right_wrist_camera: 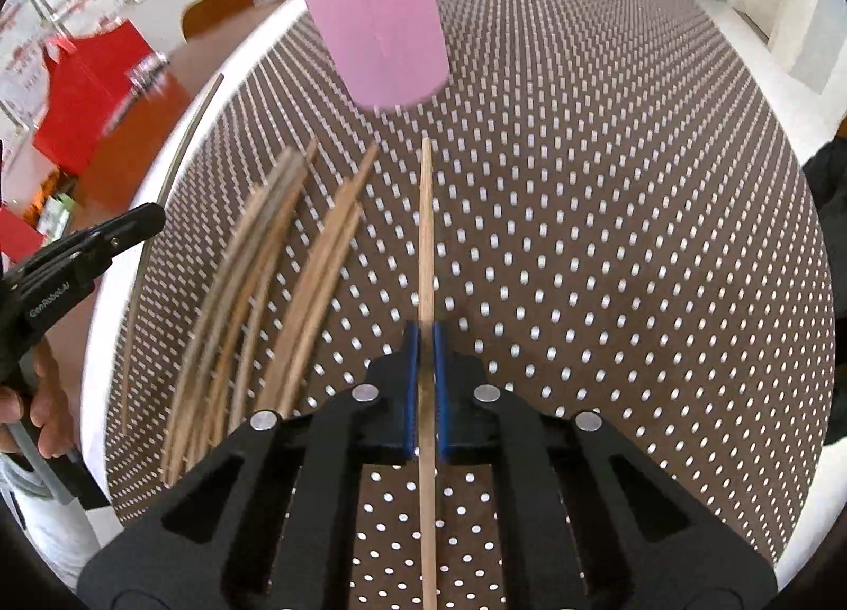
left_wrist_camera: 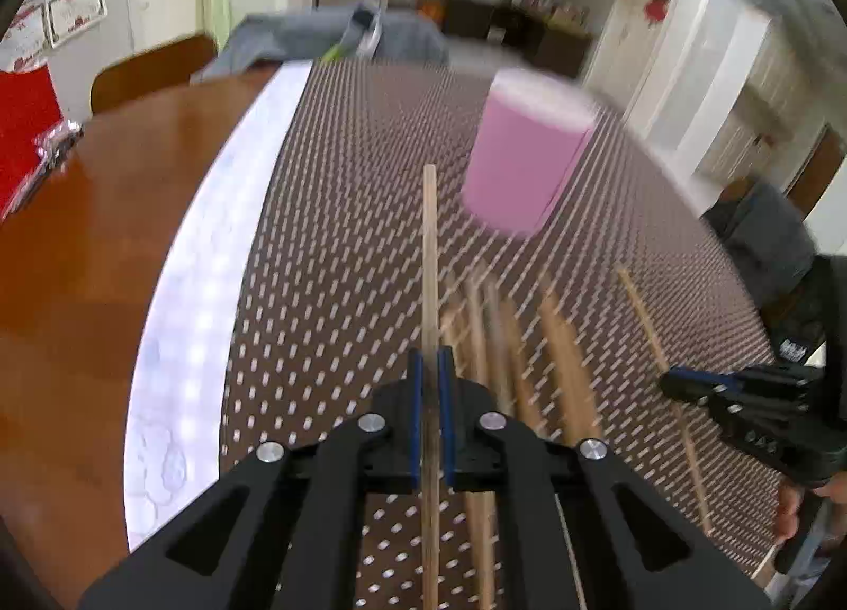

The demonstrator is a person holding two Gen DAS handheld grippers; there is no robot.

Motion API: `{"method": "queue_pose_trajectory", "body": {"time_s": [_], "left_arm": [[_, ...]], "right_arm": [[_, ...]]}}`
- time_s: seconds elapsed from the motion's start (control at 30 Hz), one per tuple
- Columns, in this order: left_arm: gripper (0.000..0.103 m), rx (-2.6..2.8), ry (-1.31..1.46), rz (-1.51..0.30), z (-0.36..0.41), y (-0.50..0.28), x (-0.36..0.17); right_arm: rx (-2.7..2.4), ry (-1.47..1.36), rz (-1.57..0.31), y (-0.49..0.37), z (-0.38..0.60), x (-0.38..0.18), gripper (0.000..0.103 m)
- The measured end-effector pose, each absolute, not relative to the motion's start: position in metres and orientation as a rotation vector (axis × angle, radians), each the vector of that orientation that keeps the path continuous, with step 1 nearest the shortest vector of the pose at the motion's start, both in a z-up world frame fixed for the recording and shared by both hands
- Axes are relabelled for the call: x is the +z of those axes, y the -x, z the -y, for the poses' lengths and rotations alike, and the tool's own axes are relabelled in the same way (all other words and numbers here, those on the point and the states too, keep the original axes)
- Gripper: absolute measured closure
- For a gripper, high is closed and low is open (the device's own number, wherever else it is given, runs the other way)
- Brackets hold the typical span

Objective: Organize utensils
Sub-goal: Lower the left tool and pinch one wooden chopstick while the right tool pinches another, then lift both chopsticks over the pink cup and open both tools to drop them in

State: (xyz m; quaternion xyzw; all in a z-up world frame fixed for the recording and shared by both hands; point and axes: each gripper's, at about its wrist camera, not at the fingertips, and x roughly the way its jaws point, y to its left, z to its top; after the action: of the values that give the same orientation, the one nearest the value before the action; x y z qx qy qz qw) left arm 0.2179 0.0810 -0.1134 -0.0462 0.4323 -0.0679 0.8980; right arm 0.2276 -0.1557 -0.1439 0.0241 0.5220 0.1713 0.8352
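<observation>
Your left gripper (left_wrist_camera: 433, 371) and right gripper (right_wrist_camera: 425, 345) each clamp a light, stiff, slippery chopstick (left_wrist_camera: 430, 260) mid-shaft, so keep them pinched toward the pink cup (right_wrist_camera: 378, 22) beyond the loose chopsticks (right_wrist_camera: 275, 281).

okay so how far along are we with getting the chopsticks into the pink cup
Done: nothing can be confirmed; the pink cup shows only its outside, and no sticks poke above its rim. In hand: the left gripper is shut on one chopstick, and the right gripper is shut on another chopstick, both pointing toward the cup. Left: the loose pile of chopsticks still lies on the dotted mat.
</observation>
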Motion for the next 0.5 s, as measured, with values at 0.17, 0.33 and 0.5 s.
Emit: {"method": "queue_pose_trajectory", "body": {"time_s": [0.17,0.33,0.5], "left_arm": [[0.097,-0.219,0.149,-0.718,-0.069,-0.214,-0.080],[0.097,-0.259,0.164,-0.519,-0.054,-0.219,-0.053],[0.097,-0.274,0.176,-0.334,-0.037,-0.244,-0.028]], "right_arm": [[0.412,-0.069,-0.960,-0.231,0.170,-0.104,0.097],[0.449,-0.133,-0.752,-0.236,0.187,-0.058,0.097],[0.442,-0.199,-0.554,-0.253,0.184,-0.031,0.097]]}}
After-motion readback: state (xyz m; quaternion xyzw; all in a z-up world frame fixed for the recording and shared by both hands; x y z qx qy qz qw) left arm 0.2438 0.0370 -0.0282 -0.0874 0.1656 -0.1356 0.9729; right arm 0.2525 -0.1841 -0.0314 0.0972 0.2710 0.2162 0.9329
